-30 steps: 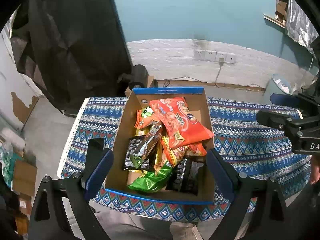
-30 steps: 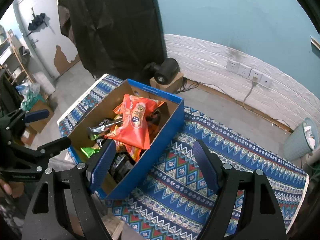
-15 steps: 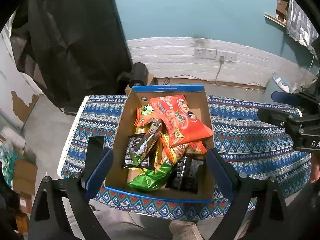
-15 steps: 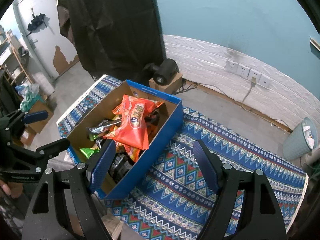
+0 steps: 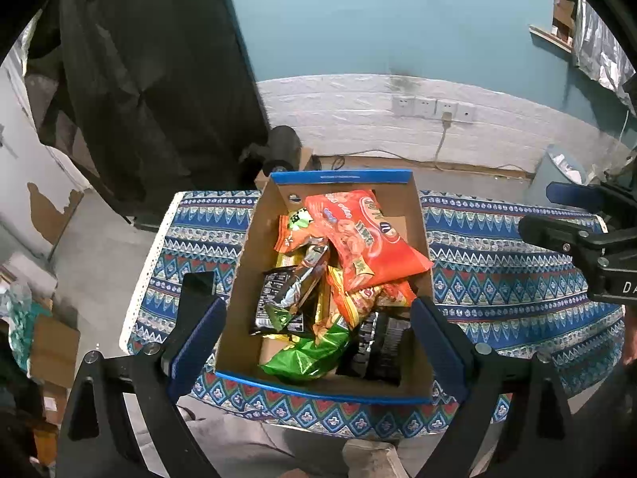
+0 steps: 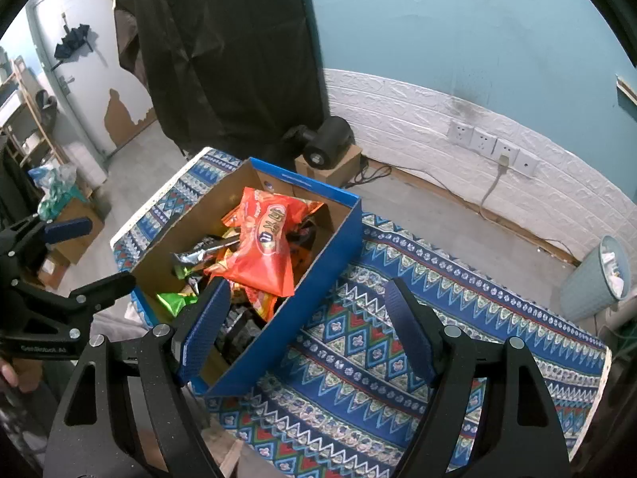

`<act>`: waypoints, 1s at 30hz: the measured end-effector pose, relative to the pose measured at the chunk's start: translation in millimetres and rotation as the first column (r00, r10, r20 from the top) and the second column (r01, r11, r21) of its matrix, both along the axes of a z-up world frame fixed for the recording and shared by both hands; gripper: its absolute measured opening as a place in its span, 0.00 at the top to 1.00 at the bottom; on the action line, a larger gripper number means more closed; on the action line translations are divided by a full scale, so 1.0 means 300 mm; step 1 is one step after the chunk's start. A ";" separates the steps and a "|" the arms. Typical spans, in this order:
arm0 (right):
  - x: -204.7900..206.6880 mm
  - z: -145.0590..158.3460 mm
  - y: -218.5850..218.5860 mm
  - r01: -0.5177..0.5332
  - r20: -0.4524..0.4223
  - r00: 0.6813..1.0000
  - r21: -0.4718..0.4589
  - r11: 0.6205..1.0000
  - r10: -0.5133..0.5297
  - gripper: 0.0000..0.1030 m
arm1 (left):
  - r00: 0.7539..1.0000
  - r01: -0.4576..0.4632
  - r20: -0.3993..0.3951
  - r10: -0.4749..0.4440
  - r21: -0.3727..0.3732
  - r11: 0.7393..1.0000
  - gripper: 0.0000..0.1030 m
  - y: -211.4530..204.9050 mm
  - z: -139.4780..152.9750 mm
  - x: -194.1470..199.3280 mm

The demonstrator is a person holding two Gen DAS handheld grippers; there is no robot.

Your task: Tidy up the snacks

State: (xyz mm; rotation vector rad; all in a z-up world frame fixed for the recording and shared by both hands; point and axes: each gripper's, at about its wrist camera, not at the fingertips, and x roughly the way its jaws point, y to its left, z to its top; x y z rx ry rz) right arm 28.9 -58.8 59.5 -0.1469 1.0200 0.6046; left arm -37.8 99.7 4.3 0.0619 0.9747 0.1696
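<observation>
The box [image 5: 342,177] sits on the patterned cloth [image 5: 497,279] covering the worktop, toward its left half; it is heaped with snacks; a big orange bag [image 5: 366,235] lies on top, a dark foil pack [image 5: 290,294] to its left, a green bag [image 5: 310,354] and a black pack [image 5: 382,342] at the near end. The left gripper [image 5: 318,318] hangs above the box's near end, jaws wide, holding nothing; the right gripper [image 6: 306,318] hovers over the box's right wall and the bare cloth [image 6: 438,318] beside it, jaws wide and empty. A bin [image 6: 597,275] stands on the floor past the worktop.
</observation>
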 end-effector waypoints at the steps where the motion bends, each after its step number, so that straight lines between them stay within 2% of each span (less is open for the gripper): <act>1: 0.000 0.000 0.000 0.000 0.000 1.000 -0.001 1.000 0.000 0.23 | 1.000 -0.002 0.000 0.002 0.000 1.000 0.08 0.001 -0.001 0.001; 15: 0.001 -0.002 0.001 -0.002 0.004 1.000 -0.009 1.000 0.002 0.23 | 1.000 -0.008 -0.024 0.007 -0.038 0.999 0.08 0.013 -0.009 0.004; 30: -0.007 -0.010 0.006 -0.016 0.008 1.000 -0.031 0.999 0.016 0.23 | 0.999 0.025 -0.027 -0.026 -0.027 0.999 0.08 -0.016 -0.013 -0.001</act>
